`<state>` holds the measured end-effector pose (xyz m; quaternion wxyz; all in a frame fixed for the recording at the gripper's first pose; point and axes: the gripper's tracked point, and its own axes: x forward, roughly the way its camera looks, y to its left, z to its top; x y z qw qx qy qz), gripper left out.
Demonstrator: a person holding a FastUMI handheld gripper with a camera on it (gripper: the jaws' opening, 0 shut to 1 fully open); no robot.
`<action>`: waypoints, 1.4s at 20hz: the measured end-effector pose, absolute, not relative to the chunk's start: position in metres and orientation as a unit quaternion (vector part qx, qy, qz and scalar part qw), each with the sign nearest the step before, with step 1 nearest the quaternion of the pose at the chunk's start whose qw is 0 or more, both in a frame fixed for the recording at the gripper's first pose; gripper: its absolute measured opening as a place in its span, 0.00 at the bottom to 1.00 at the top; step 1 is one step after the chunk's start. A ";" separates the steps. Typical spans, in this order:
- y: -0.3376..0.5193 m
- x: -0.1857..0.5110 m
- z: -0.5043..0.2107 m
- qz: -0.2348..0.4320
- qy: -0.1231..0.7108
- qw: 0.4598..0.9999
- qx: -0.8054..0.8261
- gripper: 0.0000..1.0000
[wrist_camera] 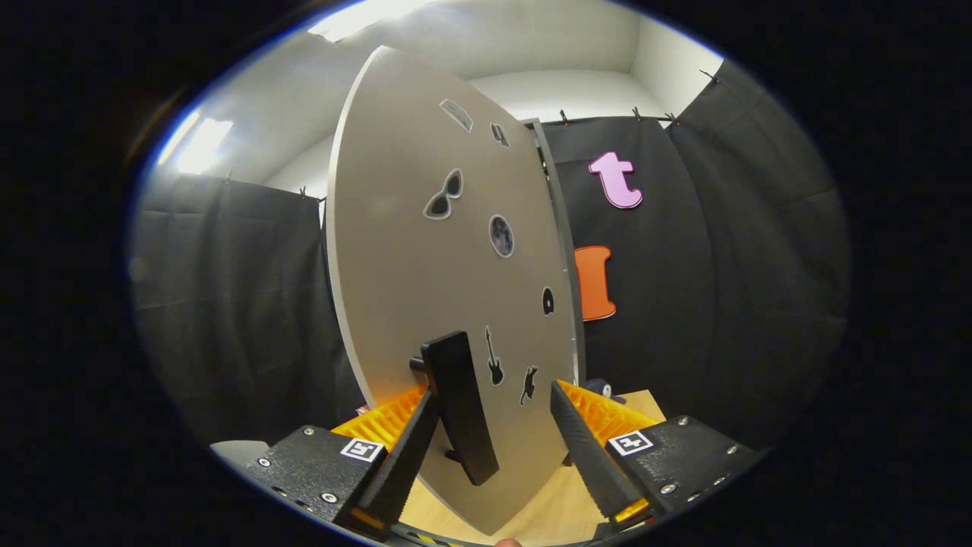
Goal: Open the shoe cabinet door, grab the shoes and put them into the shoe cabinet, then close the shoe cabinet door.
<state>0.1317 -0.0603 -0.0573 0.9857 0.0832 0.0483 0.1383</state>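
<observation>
While the gripper (pixel 493 441) stands with its jaws spread apart, the black bar handle (pixel 459 406) of the shoe cabinet door (pixel 410 251) sits in the gap between the two fingers, close against the left finger (pixel 402 456); whether that finger actually touches the handle cannot be told. The right finger (pixel 588 452) is clear of the handle, with bare door surface between them. Orange ribbed backing shows behind each black serrated pad. The grey door fills the centre of the frame, swung edge-on toward the camera, its hinge side running along the cabinet frame (pixel 558 228) at centre right. Small stickers dot the door face: sunglasses (pixel 443 196) upper centre, a round moon-like disc (pixel 501 235) below them, a guitar (pixel 493 357) and a small dark figure (pixel 528 384) just above the fingers. Light wooden floor (pixel 547 505) shows beneath the door at lower centre. A dark shoe-like shape (pixel 602 388), mostly hidden, sits just beyond the right finger.
</observation>
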 end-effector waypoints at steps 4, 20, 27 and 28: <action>-0.021 0.142 -0.061 0.150 0.054 0.985 0.070 0.92; 0.110 0.239 -0.065 0.146 0.056 0.986 0.061 0.94; 0.122 0.258 -0.064 0.107 0.055 0.991 0.053 0.94; 0.123 0.260 -0.064 0.101 0.055 0.992 0.050 0.94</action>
